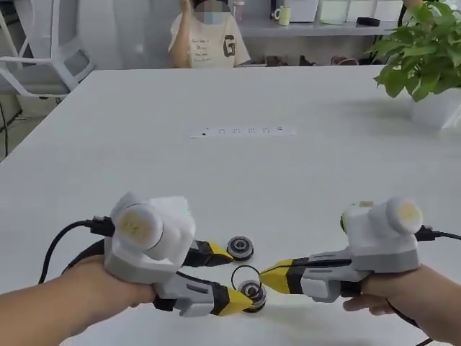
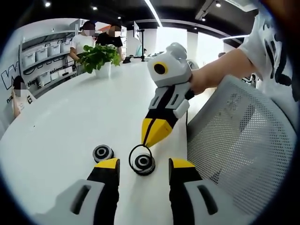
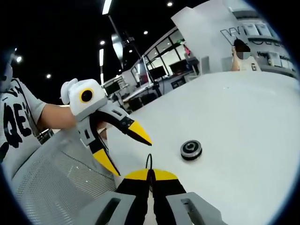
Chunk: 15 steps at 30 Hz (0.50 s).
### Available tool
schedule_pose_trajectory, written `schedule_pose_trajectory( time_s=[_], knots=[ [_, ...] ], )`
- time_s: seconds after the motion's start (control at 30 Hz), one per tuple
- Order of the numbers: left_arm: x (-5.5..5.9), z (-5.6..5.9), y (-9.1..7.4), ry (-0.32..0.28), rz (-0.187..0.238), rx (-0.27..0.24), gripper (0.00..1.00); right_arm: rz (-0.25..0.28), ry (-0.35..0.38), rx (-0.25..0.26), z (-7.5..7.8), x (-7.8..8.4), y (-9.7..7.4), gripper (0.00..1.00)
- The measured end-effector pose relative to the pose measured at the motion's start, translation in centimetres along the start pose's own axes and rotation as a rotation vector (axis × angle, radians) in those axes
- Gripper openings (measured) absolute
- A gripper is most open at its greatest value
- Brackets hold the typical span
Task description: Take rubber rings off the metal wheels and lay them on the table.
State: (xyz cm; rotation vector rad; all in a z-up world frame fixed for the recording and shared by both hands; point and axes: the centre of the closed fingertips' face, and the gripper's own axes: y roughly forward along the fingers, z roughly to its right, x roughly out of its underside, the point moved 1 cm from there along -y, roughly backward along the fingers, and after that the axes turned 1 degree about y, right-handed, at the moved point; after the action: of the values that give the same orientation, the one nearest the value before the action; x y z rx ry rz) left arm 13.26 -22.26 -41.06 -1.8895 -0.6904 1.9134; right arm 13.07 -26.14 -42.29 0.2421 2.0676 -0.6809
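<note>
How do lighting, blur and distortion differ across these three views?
Head view: soft, even light, slightly blurred, the white table washed pale. Left gripper view: fisheye bends the table edge, and the background is blown white. Right gripper view: dark ceiling with bright spot lamps, the ring in the right claw thin but clear.

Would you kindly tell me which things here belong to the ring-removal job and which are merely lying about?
Job: rubber ring, near wheel, far wheel, left gripper, right gripper.
Lying about: potted plant, white strip, mug.
</note>
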Motion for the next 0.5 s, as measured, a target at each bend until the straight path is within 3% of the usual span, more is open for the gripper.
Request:
schedule_pose_trajectory(
  time_s=[0.33, 0.5],
  knots=[
    [-0.6, -0.9, -3.4, 0.007, 0.051, -0.057, 0.50, -0.003, -0.038, -0.021, -0.6, -1.5, 0.5, 0.00],
    [-0.6, -1.1, -4.6, -0.017, 0.071, -0.070, 0.56, -0.017, -0.060, -0.034, -0.8, -2.0, 1.1, 0.00]
  ],
)
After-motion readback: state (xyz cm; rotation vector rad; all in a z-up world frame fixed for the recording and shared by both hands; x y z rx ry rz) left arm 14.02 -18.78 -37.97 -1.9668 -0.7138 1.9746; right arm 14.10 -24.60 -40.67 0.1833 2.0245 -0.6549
